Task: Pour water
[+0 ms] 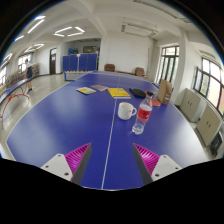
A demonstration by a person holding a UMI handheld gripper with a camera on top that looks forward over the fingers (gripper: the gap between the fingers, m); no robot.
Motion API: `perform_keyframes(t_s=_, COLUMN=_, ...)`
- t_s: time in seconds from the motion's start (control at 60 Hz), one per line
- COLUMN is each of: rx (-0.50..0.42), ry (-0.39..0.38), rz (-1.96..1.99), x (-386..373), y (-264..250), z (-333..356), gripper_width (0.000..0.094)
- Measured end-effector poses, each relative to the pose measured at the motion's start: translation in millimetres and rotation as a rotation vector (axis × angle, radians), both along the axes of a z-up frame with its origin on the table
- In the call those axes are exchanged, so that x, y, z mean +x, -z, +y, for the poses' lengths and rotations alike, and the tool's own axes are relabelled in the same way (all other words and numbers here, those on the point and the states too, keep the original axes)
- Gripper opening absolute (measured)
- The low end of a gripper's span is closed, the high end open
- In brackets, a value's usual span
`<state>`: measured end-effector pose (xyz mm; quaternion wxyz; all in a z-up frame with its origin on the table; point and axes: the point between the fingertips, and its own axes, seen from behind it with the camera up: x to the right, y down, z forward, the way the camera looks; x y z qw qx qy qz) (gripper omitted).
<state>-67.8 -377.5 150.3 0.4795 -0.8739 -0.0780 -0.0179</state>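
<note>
Fingers of the gripper point(110, 160) poke up from below, one on each side, and they are spread wide apart. Each finger has a pink pad point(77, 156) on its inner face. Nothing is held between them; only the table shows in the gap. The gripper is released and grabs nothing. It points straight ahead along the table and sits level, a little above the top. The hand that holds it cannot be seen.

The blue table point(60, 120) is a big ping-pong table with a white line point(108, 125) running down its middle, right between the fingers.

Beyond the fingers, a bit to the right side, stands a water bottle point(144, 114). It is clear, with a red label, and it stands upright. Just beside it, on its left, is a white cup point(126, 111), also upright. The two are close, but I cannot tell if they touch. Both are well ahead of the fingertips.

Farther back on the table lie a yellow book point(118, 93) and a flat paper thing point(87, 91).

To the right of the table are chairs point(208, 120) near bright windows point(210, 78). At the far end of the room is a blue board point(73, 63). Long lights point(69, 31) glow on the ceiling.
</note>
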Motion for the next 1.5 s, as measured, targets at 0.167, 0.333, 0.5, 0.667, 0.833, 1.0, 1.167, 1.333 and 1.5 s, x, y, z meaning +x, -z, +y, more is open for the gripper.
perform_keyframes(t_s=0.167, rx=0.047, ry=0.083, rz=-0.021, x=83.6, y=34.5, z=91.1, gripper_width=0.0851)
perform_keyframes(t_s=0.333, rx=0.137, ry=0.101, rz=0.003, x=123.3, y=43.5, z=192.8, gripper_width=0.0849)
perform_keyframes(t_s=0.5, rx=0.181, ry=0.098, rz=0.050, x=131.6, y=62.1, z=264.3, gripper_width=0.0807)
perform_keyframes(t_s=0.667, rx=0.230, ry=0.101, rz=0.043, x=132.4, y=73.6, z=293.7, gripper_width=0.0524)
perform_keyframes(t_s=0.833, rx=0.263, ry=0.126, rz=0.053, x=139.5, y=73.5, z=293.0, gripper_width=0.0352)
perform_keyframes(t_s=1.0, rx=0.277, ry=0.211, rz=-0.036, x=178.7, y=52.0, z=288.5, gripper_width=0.0313)
perform_keyframes(t_s=1.167, rx=0.319, ry=0.333, rz=-0.386, x=263.7, y=-6.8, z=298.6, gripper_width=0.0315)
perform_keyframes(t_s=1.333, rx=0.395, ry=0.325, rz=-0.915, x=314.2, y=-109.3, z=329.0, gripper_width=0.0313)
perform_keyframes(t_s=1.5, rx=0.460, ry=-0.005, rz=-1.545, x=253.9, y=-163.4, z=397.6, gripper_width=0.0320)
